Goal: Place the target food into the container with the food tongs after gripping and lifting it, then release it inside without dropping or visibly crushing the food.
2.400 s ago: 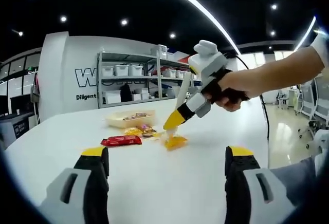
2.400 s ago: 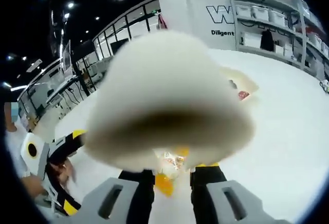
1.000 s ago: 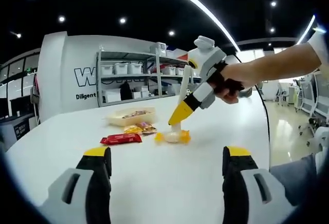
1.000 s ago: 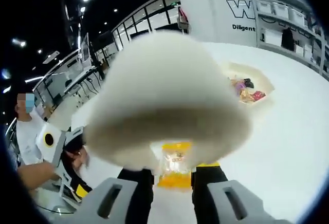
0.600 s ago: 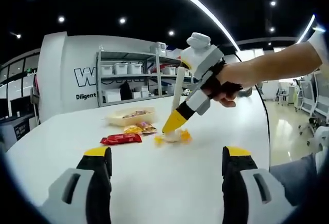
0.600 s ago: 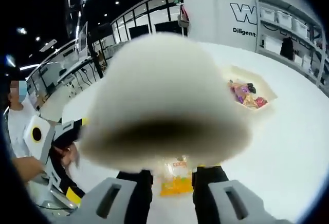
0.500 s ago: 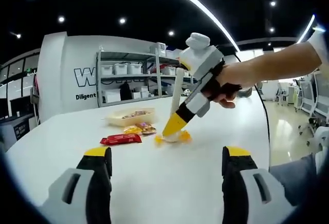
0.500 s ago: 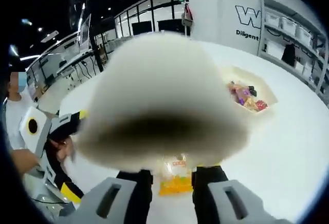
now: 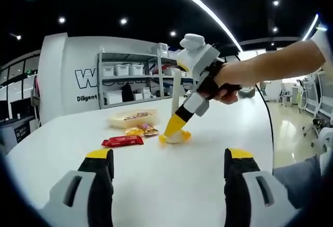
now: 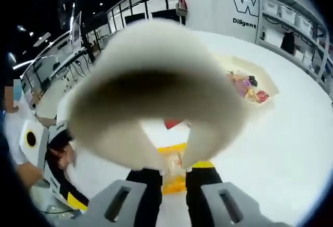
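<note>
Right gripper [image 9: 176,127] is angled steeply down at the worktop [image 9: 156,175], holding white tongs [image 10: 156,97] so their tips reach the yellow snack pack [image 10: 174,177]; that tilt looks meant to bring both tips around the pack. Pack lies on the worktop, apart from the tray [image 9: 131,118], which already has wrappers in it. A red bar [image 9: 122,141] and another small packet lie between them.

Right jaws: nearly closed, clamped on the tongs. Tong tips sit either side of the pack; can't tell whether they pinch it yet.

Left gripper [image 9: 165,185]: jaws spread wide, holding nothing, parked low over the worktop, likely just standing by.
</note>
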{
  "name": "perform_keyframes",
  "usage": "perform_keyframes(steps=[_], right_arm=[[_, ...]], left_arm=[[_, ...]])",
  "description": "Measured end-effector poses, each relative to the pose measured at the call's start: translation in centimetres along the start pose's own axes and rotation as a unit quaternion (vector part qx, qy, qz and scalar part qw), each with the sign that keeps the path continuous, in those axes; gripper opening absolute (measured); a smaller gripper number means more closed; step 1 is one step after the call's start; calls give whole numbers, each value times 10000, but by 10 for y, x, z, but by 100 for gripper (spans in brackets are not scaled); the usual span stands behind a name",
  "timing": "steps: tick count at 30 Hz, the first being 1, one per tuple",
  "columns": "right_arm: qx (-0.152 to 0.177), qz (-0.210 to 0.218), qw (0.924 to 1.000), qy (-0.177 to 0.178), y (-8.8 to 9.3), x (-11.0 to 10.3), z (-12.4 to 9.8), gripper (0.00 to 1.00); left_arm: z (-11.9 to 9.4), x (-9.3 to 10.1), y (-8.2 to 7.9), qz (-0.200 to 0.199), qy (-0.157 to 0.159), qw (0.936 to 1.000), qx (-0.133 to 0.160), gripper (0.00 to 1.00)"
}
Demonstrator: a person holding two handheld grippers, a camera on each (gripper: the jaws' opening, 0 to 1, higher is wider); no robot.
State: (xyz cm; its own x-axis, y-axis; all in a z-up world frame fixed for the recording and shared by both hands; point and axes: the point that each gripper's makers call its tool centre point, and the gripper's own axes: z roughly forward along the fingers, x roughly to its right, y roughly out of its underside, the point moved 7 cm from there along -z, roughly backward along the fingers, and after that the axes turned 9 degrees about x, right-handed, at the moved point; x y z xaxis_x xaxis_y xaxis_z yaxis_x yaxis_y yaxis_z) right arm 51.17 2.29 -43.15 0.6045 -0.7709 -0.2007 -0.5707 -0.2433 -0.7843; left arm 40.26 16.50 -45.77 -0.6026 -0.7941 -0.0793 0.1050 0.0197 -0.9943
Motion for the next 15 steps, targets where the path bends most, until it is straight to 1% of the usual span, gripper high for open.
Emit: perform_keyframes(steps=[1, 2, 3, 4, 5, 6, 7, 8, 9, 10, 12, 13, 15], right_arm=[[72, 201, 9998, -6, 0, 2, -2, 8], [143, 260, 9995, -74, 0, 5, -3, 8], [226, 410, 9988, -127, -2, 9, -2, 8], [298, 640, 9973, -179, -1, 11, -5, 9], [304, 685, 9969, -224, -1, 11, -6, 9], [415, 790, 9957, -246, -3, 14, -9, 9], [426, 871, 9950, -234, -2, 15, -13, 9], [485, 965, 9936, -344, -6, 16, -17, 9], [586, 1026, 9924, -347, -9, 17, -19, 10], [565, 1044, 9923, -364, -11, 19, -24, 10], [689, 1012, 9920, -322, -17, 21, -30, 10], [696, 1019, 9918, -316, -20, 23, -31, 10], [789, 1107, 9902, -306, -26, 26, -36, 11]], left_arm=[[0, 0, 0, -5, 1, 10000, 1, 86], [0, 0, 0, -16, 2, 10000, 0, 86], [0, 0, 0, -6, -3, 10000, -3, 85], [0, 0, 0, 6, -9, 10000, -8, 85], [0, 0, 0, 1, -8, 10000, -9, 85], [0, 0, 0, -7, -5, 10000, -1, 85], [0, 0, 0, -5, -5, 10000, 3, 85], [0, 0, 0, -1, -5, 10000, -2, 85], [0, 0, 0, 3, -3, 10000, 0, 85], [0, 1, 0, 0, -2, 10000, 1, 85], [0, 0, 0, 9, -9, 10000, -4, 85], [0, 0, 0, -2, -7, 10000, 1, 85], [0, 0, 0, 14, -30, 10000, -12, 85]])
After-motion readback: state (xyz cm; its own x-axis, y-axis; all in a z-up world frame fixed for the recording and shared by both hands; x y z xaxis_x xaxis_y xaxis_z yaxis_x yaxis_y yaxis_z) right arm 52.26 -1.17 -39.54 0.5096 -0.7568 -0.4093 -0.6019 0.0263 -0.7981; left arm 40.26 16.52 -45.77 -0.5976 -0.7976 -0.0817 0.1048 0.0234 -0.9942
